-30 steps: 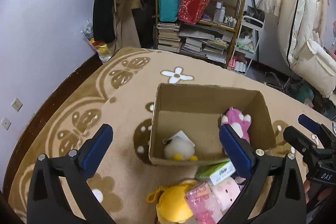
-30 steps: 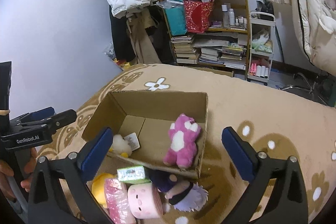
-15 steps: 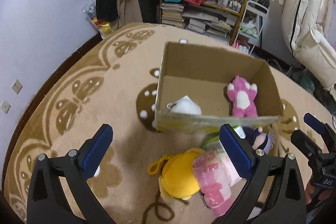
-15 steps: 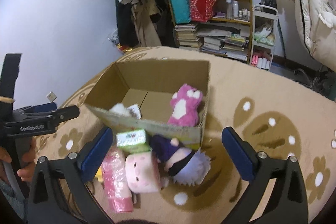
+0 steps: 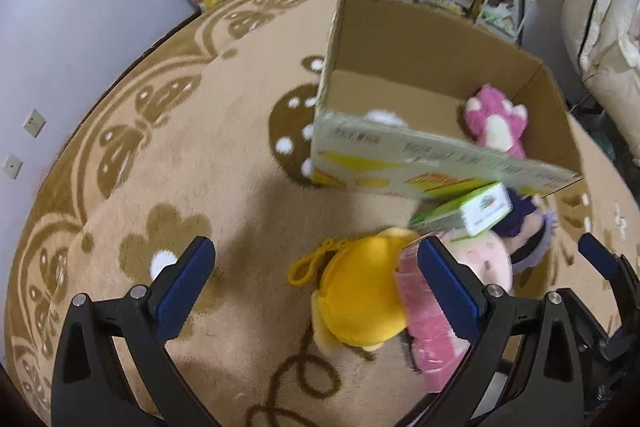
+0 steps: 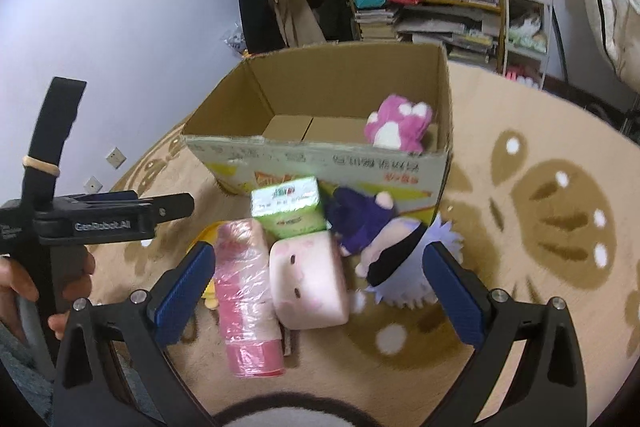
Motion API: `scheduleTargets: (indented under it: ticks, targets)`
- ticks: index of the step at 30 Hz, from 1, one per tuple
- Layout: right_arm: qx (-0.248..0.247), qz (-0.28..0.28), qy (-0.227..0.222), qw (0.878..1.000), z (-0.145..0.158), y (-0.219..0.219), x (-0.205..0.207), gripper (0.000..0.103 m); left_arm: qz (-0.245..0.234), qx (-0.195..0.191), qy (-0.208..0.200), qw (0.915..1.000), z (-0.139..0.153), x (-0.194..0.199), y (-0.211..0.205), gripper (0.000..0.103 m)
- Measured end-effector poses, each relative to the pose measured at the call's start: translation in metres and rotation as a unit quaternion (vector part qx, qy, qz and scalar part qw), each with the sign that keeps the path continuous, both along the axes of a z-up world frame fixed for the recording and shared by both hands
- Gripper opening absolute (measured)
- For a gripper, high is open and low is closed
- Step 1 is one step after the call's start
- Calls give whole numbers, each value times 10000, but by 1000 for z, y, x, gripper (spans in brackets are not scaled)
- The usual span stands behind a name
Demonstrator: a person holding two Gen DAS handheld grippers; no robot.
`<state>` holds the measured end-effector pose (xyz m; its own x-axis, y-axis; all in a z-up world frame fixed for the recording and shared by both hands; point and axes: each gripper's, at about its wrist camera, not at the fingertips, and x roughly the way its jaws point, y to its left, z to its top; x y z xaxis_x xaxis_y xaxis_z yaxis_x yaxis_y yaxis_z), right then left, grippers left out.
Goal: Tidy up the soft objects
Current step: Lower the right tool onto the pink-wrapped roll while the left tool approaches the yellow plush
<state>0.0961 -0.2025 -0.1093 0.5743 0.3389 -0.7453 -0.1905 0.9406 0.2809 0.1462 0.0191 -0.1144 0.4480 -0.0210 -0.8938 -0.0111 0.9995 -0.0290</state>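
Patterned rug (image 5: 200,155) under box (image 5: 432,167), toys (image 6: 308,283)

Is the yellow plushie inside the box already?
No, the yellow plushie lies on the rug in front of the cardboard box.

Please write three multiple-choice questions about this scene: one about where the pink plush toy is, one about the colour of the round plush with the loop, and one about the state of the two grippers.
1. Where is the pink plush toy?
A. inside the cardboard box
B. on the carpet beside the box
C. on the shelf

2. What colour is the round plush with the loop?
A. green
B. yellow
C. purple

3. How are the left gripper and right gripper?
A. both shut on toys
B. one open, one shut
C. both open, holding nothing

Answers: 1 A, it leans against the box's inner right wall. 2 B, the left wrist view shows its yellow body and cord. 3 C, the blue pads stand wide apart in each view, with nothing between them.
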Motion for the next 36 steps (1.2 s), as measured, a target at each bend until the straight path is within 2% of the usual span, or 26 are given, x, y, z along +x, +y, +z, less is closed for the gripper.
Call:
scheduleTargets:
  ticks: [8,15,18,22,29,34,36]
  targets:
    - [-127,375,284,9988,-24,24,-4,103,156,-172,358,9991,-19,4,8,100]
    - [-92,720,708,9948,-48,48,-4,103,185,-550,757,9954,-37,8,13,100]
    - [-190,733,749,9943,-55,53,-5,101,204,-667,840,9940,-40,9,15,100]
    - [-257,661,816,9941,-58,55,-4,101,143,-625,997,9930,-46,9,11,100]
    - [-159,587,1262,9901,-74,53,-3,101,75,-561,1125,9920,-52,10,7,100]
    - [-117,527,1404,9886,-79,57,-3,95,62,-499,1170,9919,-54,10,5,100]
    - [-99,576,1426,9881,-78,59,-3,87,45,-484,1188,9917,-55,9,3,100]
